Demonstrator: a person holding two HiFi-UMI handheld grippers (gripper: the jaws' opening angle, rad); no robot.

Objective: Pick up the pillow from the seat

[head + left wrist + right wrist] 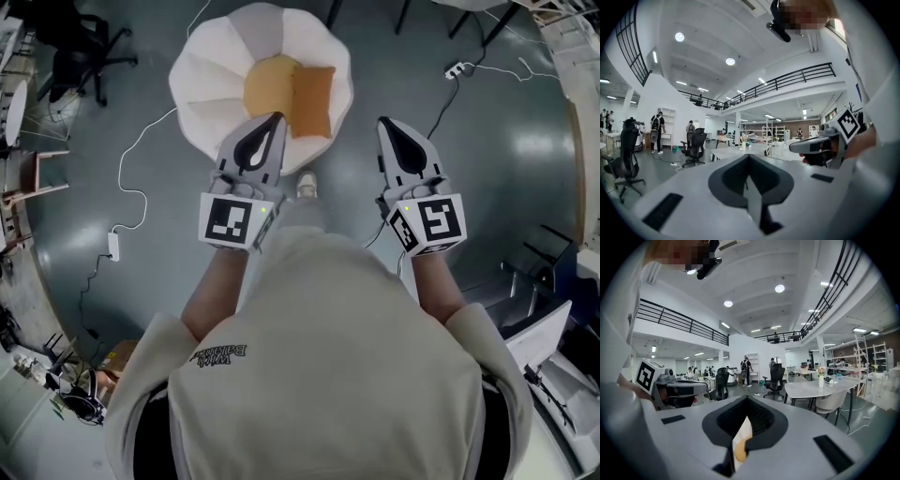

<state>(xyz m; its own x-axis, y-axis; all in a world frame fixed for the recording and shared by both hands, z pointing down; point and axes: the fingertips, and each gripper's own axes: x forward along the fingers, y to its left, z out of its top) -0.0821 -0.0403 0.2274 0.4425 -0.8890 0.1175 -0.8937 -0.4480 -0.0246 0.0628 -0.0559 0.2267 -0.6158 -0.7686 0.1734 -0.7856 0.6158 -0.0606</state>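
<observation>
Orange rectangular pillow (313,101) lies at the middle of the white scalloped seat (208,77), long axis pointing away from the person; the left gripper (275,123), over the seat's near rim, is nearer than the right gripper (384,127), both with jaws together and empty.

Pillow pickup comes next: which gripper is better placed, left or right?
Left, probably. In the head view the left gripper ends over the white chair right beside the orange pillow, while the right gripper hangs over floor beside the chair. Both are shut, so either must open first.
</observation>
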